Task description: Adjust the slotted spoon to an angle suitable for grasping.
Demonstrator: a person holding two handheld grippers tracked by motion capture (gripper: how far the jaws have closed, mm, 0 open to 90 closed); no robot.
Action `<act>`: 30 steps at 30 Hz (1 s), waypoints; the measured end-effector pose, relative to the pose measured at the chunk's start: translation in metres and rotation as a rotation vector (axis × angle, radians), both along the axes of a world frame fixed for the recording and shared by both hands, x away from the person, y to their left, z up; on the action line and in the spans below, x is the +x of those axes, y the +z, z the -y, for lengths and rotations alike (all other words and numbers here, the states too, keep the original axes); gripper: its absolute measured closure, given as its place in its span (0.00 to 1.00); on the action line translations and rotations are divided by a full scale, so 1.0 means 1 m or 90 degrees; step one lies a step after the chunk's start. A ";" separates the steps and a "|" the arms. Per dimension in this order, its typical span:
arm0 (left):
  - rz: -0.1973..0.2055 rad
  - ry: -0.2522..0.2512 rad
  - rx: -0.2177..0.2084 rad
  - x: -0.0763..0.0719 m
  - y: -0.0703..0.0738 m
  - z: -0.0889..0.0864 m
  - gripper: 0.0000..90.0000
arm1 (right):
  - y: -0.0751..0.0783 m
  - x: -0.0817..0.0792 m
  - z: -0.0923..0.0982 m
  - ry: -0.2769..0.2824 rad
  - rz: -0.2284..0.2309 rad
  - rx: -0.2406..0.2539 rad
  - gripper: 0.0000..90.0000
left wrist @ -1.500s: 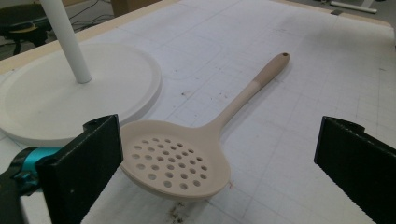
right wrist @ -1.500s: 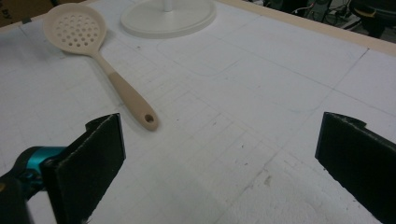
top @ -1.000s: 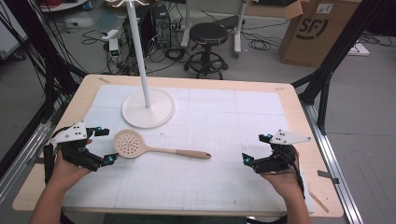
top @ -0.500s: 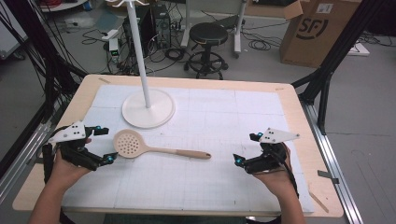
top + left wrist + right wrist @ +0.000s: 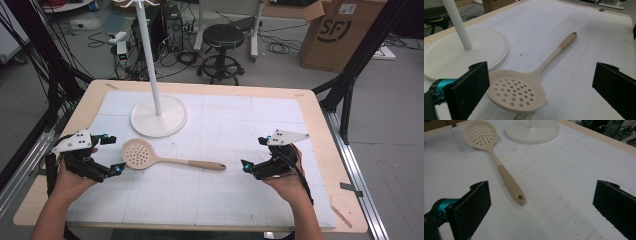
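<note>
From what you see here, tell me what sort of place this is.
Most likely a lab or workshop set up for recording: a gridded mat on the table, loose cables and electronics on the floor behind it, a cardboard box, and a stool.

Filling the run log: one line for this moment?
left gripper: open, beside skimmer bowl | right gripper: open, near handle end | skimmer flat on mat, untouched

- A white stand (image 5: 158, 116) with a round base and a thin upright pole rests on the far left part of the table.
- A white gridded mat (image 5: 260, 120) covers most of the wooden table (image 5: 320, 107).
- A black stool (image 5: 224, 37) stands on the floor beyond the table.
- A cardboard box (image 5: 337, 32) sits at the far right.
- Cables (image 5: 187, 57) lie across the floor.
</note>
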State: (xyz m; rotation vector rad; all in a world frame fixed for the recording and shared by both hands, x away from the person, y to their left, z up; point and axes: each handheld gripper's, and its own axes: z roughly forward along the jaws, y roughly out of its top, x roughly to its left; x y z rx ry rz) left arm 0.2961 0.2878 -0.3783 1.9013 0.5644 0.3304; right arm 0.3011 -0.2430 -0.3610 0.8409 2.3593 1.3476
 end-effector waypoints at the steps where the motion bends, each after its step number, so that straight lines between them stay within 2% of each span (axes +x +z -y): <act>1: 0.000 0.002 -0.002 0.000 0.000 0.000 0.02 | 0.001 0.001 -0.003 0.004 -0.001 0.002 0.00; 12: 0.002 -0.002 0.001 0.000 0.000 0.000 0.02 | 0.007 0.019 -0.031 0.033 -0.013 -0.012 0.00; 16: 0.002 -0.001 0.002 0.000 0.000 0.000 0.02 | 0.008 0.026 -0.044 0.044 -0.018 -0.027 0.02; 22: 0.002 -0.003 0.006 0.000 0.000 0.001 0.02 | 0.010 0.036 -0.072 0.067 -0.024 -0.053 0.03; 28: 0.002 -0.003 0.002 0.000 0.000 0.000 0.02 | 0.008 0.046 -0.100 0.096 -0.036 -0.073 0.03; 30: 0.004 -0.001 -0.001 0.000 0.001 -0.001 0.02 | 0.007 0.048 -0.108 0.100 -0.035 -0.088 0.04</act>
